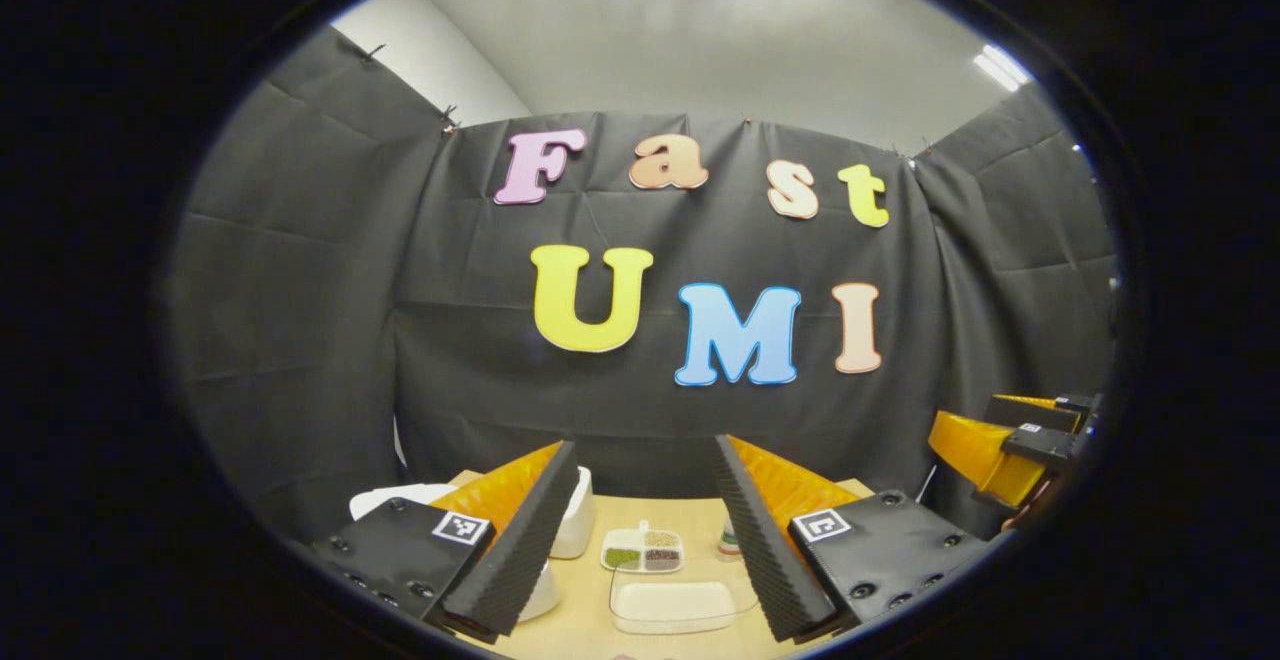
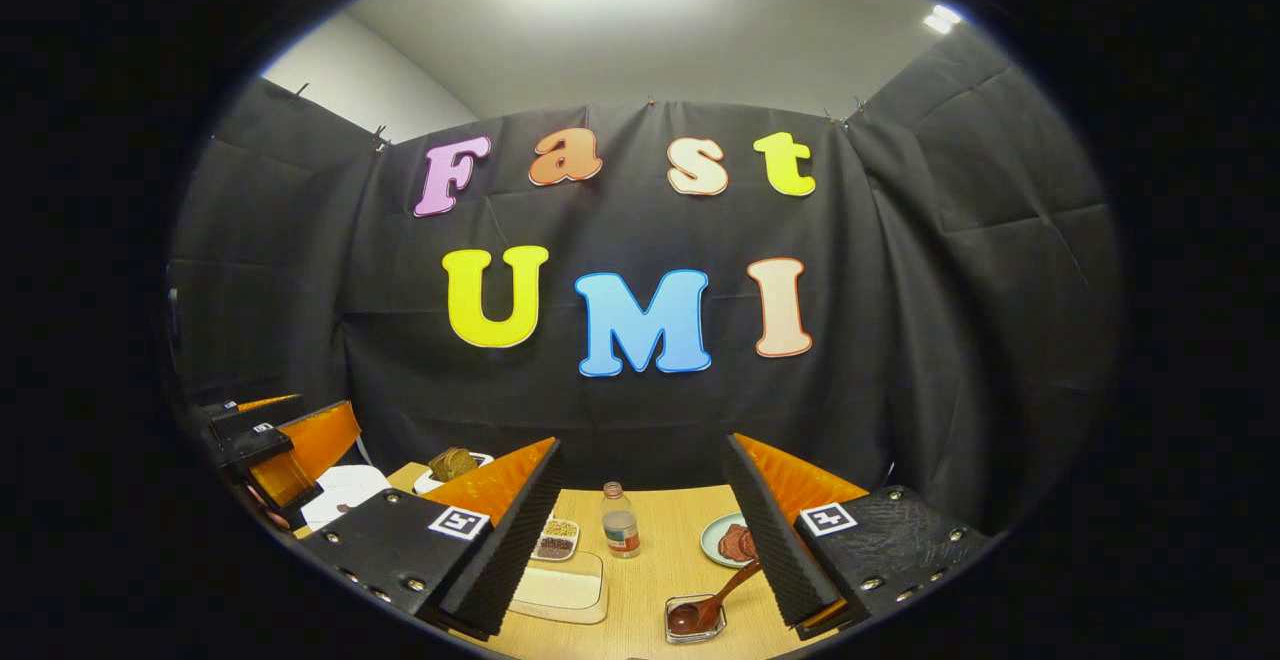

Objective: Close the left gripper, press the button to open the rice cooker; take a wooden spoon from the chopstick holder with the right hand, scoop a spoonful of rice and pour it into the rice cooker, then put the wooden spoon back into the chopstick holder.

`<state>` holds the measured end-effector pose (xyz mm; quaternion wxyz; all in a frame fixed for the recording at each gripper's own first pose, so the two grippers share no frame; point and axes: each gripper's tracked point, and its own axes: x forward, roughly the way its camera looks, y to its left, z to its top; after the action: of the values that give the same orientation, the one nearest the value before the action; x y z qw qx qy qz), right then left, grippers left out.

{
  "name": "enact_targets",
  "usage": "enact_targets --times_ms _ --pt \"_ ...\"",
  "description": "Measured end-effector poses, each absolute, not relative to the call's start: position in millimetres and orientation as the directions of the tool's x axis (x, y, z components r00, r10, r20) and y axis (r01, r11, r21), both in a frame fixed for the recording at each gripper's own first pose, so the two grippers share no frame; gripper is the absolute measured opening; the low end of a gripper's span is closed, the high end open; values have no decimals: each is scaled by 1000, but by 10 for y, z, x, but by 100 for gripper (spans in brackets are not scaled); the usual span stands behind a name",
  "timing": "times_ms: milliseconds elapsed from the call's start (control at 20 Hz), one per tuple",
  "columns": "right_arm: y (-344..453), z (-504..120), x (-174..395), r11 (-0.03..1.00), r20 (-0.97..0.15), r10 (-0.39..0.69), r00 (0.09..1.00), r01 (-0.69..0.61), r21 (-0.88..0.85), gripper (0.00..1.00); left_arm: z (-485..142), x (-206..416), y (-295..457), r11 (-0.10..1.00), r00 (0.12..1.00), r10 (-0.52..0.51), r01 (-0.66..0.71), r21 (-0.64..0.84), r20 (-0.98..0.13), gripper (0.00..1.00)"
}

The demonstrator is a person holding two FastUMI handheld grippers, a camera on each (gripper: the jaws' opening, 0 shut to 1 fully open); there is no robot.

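**Both claws raised, lid button not yet pressed**

While both claws hang released above the bench (image 1: 590, 630), the white rice cooker (image 1: 575, 525) sits behind the left claw (image 1: 640, 540). Clench it first, then press squarely. The right claw (image 2: 645, 540) waits above the wooden spoon (image 2: 725, 590).

Ahead on my wooden table (image 2: 650, 580): small bottle (image 2: 620, 520) upright mid-table, plate (image 2: 722, 540) with brownish food right of it, divided dish of beans (image 1: 643, 550) left, loaf-like thing (image 2: 453, 462) far left on a white plate.
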<state>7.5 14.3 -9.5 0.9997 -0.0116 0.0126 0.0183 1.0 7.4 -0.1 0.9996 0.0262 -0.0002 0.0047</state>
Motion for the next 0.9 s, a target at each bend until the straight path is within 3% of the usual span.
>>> enact_targets --times_ms 250,300,400,500,550,750,900 --pt "155 -180 163 999 -44 38 998 -40 -30 97 -231 178 154 999 998 -10 13 44 -63 94" --pt "160 -206 179 999 -49 39 998 -41 -33 97 -290 214 233 999 997 4 0 50 -80 87" --pt "158 -253 214 998 -59 37 998 -39 -40 97 -429 257 417 998 992 45 -39 55 -119 58" --pt "166 -292 258 998 -68 37 997 -40 -40 97 -639 295 593 997 981 71 -69 19 -180 21" --pt "167 -303 278 998 -73 38 997 -41 -38 97 -759 344 673 998 974 64 -68 -10 -218 12" --pt "158 -392 358 998 -94 39 995 -43 -36 97 -1187 358 1157 992 935 101 -119 -33 -341 9" --pt "119 -461 396 999 -107 26 994 -29 -31 97 -1545 425 1440 984 899 63 -127 -122 -433 9"
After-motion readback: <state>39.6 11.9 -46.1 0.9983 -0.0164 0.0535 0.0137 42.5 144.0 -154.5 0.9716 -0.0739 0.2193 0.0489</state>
